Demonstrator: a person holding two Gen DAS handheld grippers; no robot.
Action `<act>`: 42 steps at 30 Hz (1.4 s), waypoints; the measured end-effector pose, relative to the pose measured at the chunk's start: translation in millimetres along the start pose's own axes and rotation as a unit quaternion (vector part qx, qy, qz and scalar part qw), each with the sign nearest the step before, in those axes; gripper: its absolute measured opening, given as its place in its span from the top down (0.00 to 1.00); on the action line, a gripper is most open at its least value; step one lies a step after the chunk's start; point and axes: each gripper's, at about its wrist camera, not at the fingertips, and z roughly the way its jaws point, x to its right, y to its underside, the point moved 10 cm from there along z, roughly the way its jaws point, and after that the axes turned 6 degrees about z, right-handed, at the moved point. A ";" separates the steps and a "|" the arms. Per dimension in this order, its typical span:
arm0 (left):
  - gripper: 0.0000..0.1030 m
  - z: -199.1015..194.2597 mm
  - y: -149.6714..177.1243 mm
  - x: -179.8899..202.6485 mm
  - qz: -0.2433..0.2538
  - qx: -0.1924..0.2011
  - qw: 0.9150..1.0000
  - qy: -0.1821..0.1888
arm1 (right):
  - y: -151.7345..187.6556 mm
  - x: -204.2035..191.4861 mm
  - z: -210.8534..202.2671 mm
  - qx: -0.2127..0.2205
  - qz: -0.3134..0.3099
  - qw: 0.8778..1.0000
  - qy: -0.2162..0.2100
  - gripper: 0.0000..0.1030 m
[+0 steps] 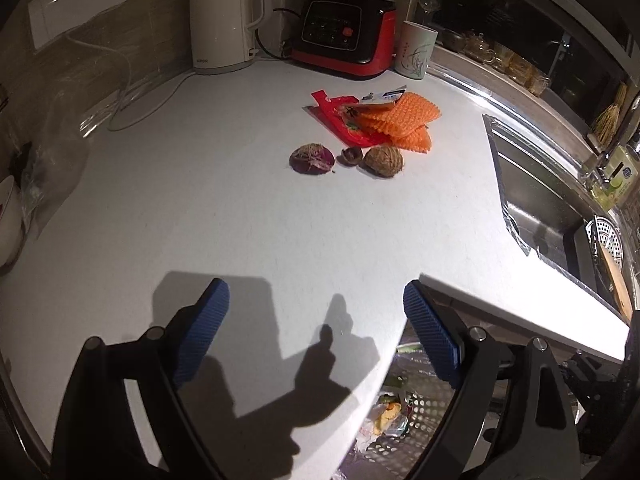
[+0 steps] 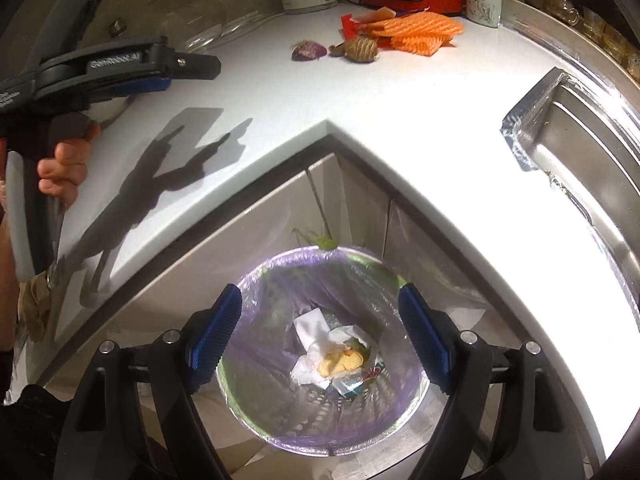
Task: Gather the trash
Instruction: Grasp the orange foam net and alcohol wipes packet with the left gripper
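Note:
On the white counter (image 1: 240,208) lies a pile of trash: orange foam netting (image 1: 404,120), a red wrapper (image 1: 340,120), a small blue-and-white card (image 1: 380,98), a purple onion scrap (image 1: 312,159), a small brown shell (image 1: 351,156) and a brown husk (image 1: 383,161). My left gripper (image 1: 316,332) hovers open and empty over the counter's near edge, well short of the pile. My right gripper (image 2: 320,336) is open and empty above the trash bin (image 2: 248,392), lined with a purple bag, where crumpled paper and yellow scraps (image 2: 340,356) lie. The same netting (image 2: 420,30) and husk (image 2: 362,48) show far off in the right wrist view.
A white kettle (image 1: 224,20), a red-and-black appliance (image 1: 344,32) and a white cup (image 1: 414,50) stand along the back wall. A steel sink (image 1: 540,200) lies to the right. A clear plastic bag (image 1: 52,152) sits at the left. A hand (image 2: 64,168) holds the left gripper's handle.

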 end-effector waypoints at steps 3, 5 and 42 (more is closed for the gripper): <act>0.17 14.7 -30.4 -2.8 0.012 0.008 1.000 0.009 | -24.8 7.1 -8.2 0.017 0.015 1.000 0.014 0.21; 0.17 25.6 -52.6 -0.2 0.021 0.012 1.000 0.020 | -41.6 13.7 -11.3 0.027 0.028 0.999 0.021 0.21; 0.86 180.9 -211.7 77.6 0.119 -0.042 0.984 0.124 | -76.5 85.6 10.4 0.028 0.175 0.981 0.081 0.21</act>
